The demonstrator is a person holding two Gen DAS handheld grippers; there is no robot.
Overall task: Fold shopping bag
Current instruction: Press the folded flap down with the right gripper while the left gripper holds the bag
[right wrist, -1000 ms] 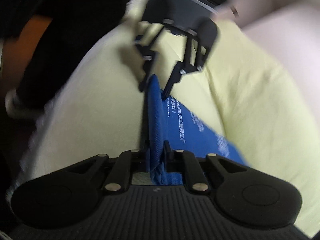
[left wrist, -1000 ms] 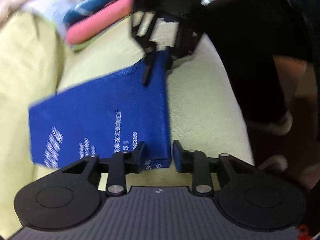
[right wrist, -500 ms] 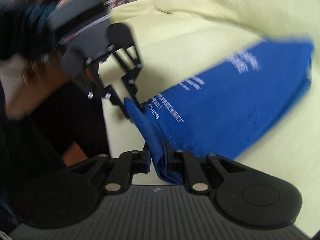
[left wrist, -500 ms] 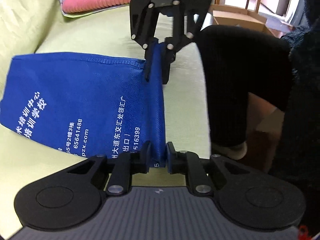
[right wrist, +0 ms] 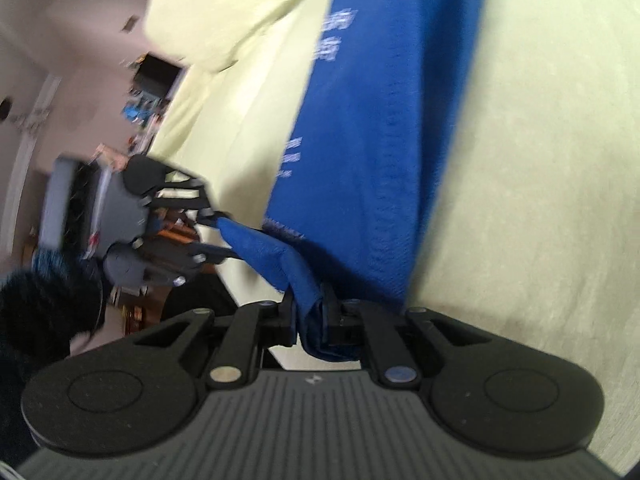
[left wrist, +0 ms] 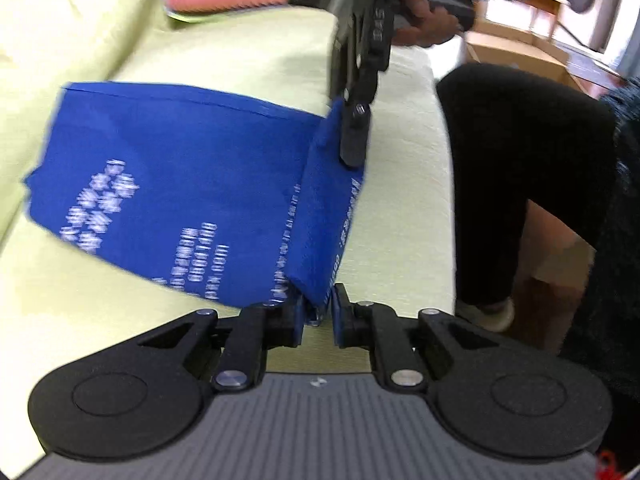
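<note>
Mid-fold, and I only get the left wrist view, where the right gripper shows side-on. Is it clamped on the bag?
Observer: Yes. The right wrist view shows the right gripper shut on a bunched fold of the bag.
Operator: A deep bite or just the edge?
Observer: Deep; fabric pokes out behind the fingers, toward the camera.
Operator: Where does the rest run?
Observer: Away over the cushion, past the top of that frame.

Each camera sits just behind its own fingers, close above the sofa (left wrist: 248, 56). They face one another. Both share the blue bag (left wrist: 180, 184), with the opposite gripper at 12 o'clock in the left view and 9 o'clock in the right.
</note>
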